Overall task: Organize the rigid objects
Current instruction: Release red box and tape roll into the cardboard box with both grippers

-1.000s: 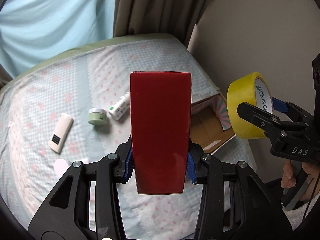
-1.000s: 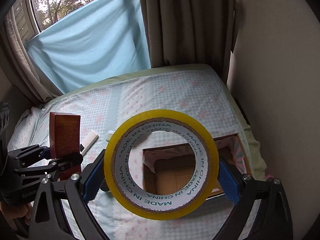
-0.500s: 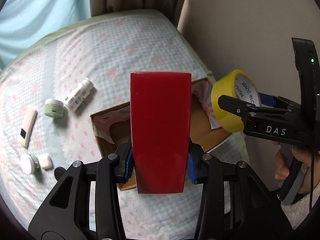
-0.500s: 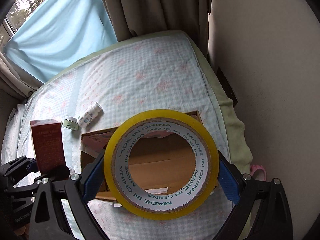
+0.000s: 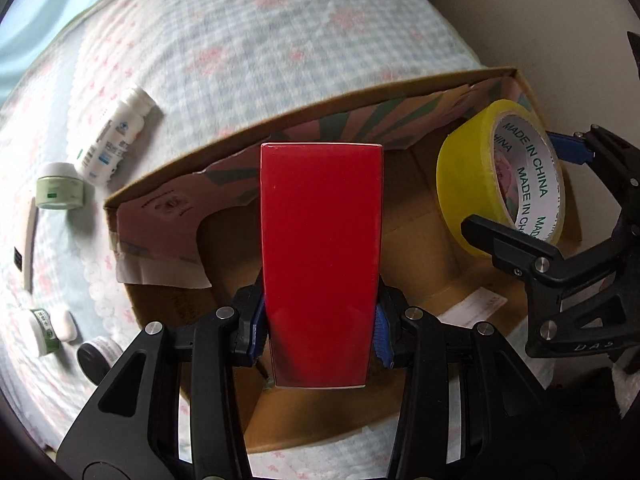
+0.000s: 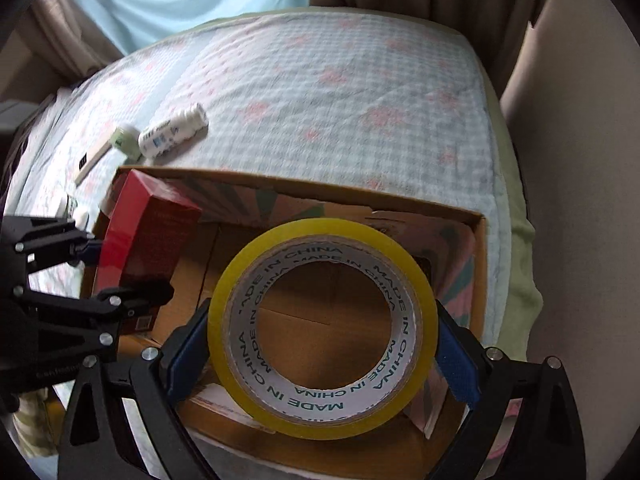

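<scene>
Now down over the cardboard box (image 5: 404,92), no longer high above the bed (image 6: 320,80). Left gripper (image 5: 320,332) clenched on red carton (image 5: 320,264), upright at the box's left end; right gripper (image 6: 322,354) clamped across yellow tape roll (image 6: 322,304), on edge at the right end. Risks if released from here: carton toppling onto the torn liner flap (image 5: 160,240), roll wheeling against the wall. Inside the box: bare cardboard floor and a white slip (image 5: 472,312). White bottle (image 5: 114,140) and green jar (image 5: 60,186) outside, on the bedding.
</scene>
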